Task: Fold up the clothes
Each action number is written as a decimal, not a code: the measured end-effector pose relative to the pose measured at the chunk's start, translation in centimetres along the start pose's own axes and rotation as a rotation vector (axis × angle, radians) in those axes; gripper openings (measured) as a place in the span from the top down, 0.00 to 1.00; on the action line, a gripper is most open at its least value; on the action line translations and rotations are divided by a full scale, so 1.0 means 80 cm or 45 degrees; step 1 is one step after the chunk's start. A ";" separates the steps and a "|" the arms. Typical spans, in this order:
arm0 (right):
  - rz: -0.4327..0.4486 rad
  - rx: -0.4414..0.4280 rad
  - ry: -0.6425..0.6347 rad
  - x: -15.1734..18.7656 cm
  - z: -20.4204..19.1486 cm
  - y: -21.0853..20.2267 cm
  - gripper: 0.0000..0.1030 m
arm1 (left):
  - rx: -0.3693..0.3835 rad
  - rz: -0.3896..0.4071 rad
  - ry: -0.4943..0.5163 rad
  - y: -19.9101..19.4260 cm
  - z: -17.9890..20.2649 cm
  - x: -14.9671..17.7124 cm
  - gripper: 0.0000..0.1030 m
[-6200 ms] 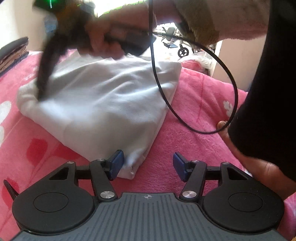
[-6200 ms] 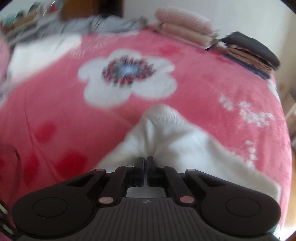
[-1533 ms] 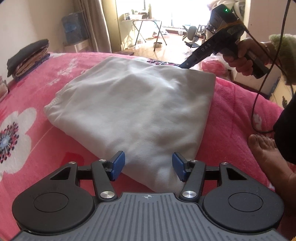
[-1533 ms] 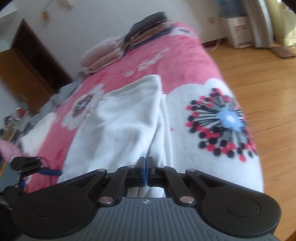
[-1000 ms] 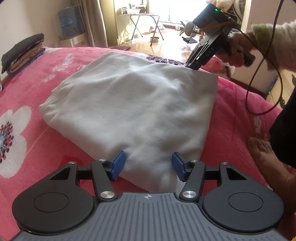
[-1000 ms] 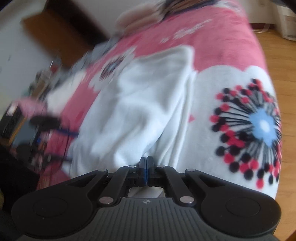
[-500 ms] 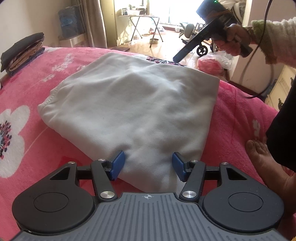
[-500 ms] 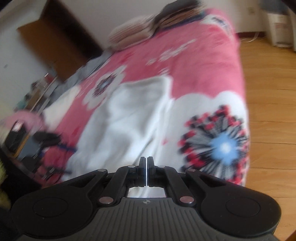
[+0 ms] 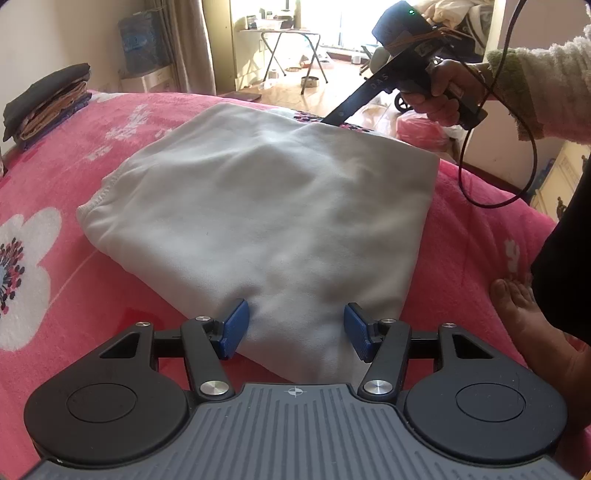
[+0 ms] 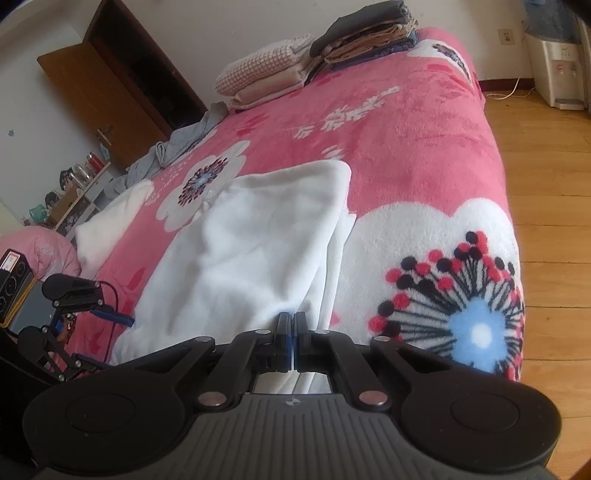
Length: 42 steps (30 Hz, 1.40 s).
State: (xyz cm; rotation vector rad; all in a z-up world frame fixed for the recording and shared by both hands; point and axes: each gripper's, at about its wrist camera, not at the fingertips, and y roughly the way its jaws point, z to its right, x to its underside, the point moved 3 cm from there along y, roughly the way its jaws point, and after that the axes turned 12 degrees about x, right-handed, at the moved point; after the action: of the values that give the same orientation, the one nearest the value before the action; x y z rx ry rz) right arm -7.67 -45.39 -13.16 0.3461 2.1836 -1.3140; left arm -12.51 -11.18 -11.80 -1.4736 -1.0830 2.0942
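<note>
Pink fleece blanket (image 9: 110, 155) with white flower prints covers the bed; on it lies the white garment (image 9: 266, 206), folded flat into a rough quadrilateral. In the left wrist view its long axis runs from the corner nearest my left gripper (image 9: 295, 328) diagonally up toward the far edge of the bed, with the ribbed hem (image 9: 99, 199) facing left and one corner pointing at me. In the right wrist view the same garment (image 10: 258, 251) stretches away from my right gripper (image 10: 294, 339) toward the folded stack (image 10: 365, 33) at the far end of the bed.

My left gripper stands partly open, its blue pads (image 9: 232, 328) either side of the near corner without pinching it. My right gripper (image 9: 328, 120), fingers pressed together and holding nothing, touches the far corner of the cloth.

Compared with 6.2 s ago, the garment lies smoother and squarer, and my right hand (image 9: 439, 92) has left the left edge for the far right corner; half a second ago its tip was lifted clear of the cloth.
</note>
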 end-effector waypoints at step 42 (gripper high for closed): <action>-0.098 -0.210 -0.028 0.017 -0.042 -0.054 1.00 | -0.027 0.023 -0.012 -0.002 0.001 0.001 0.44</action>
State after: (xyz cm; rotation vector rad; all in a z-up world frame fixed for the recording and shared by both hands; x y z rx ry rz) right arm -11.98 -44.65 -9.63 0.1843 2.2882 -1.1611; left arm -12.61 -11.06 -11.70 -1.4898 -1.1028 2.1099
